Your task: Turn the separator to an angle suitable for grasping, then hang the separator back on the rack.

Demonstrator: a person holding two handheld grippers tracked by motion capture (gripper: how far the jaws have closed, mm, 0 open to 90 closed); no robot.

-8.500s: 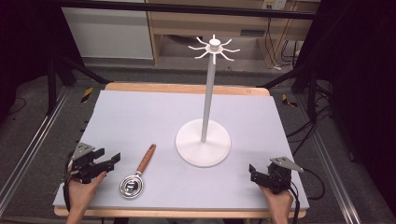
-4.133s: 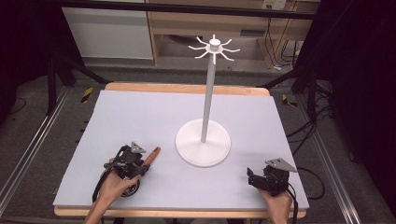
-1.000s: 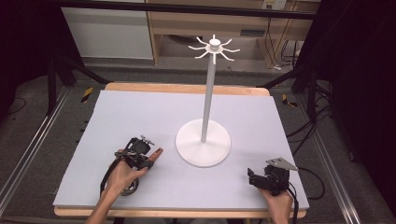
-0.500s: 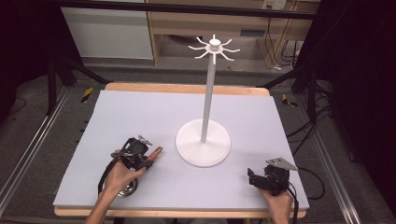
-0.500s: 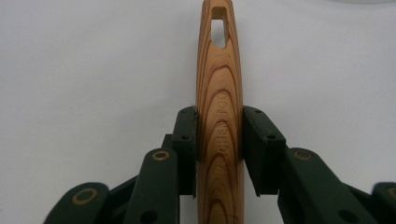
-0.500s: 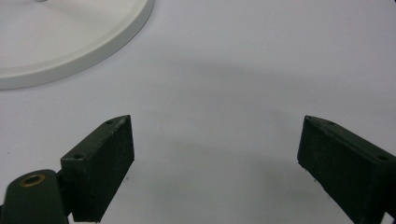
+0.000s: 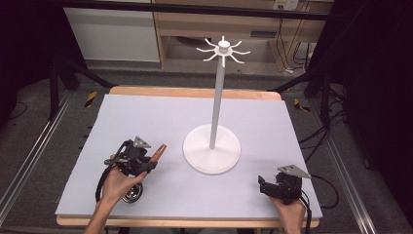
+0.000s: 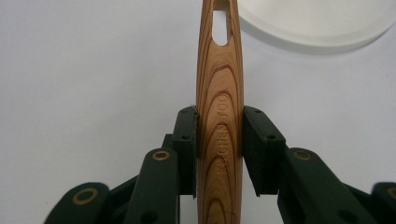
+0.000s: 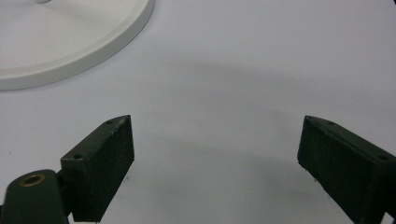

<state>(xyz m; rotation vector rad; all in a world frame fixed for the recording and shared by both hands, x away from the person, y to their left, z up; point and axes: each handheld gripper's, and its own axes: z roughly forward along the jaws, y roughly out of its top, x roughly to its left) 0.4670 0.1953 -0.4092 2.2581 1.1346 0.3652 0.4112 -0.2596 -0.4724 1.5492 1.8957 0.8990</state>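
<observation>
Grey floor (image 7: 44, 112), wooden shelving (image 7: 234, 29) behind, pale cabinet (image 7: 112, 29), dark curtains (image 7: 375, 73)

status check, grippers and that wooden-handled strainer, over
Left gripper shut on wooden handle of metal strainer. Right gripper open, holding nothing. White hook stand just beyond the handle tip.

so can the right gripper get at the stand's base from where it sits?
Probably yes. The right gripper is open and holds nothing, and only bare table lies between it and the stand's base.
</observation>
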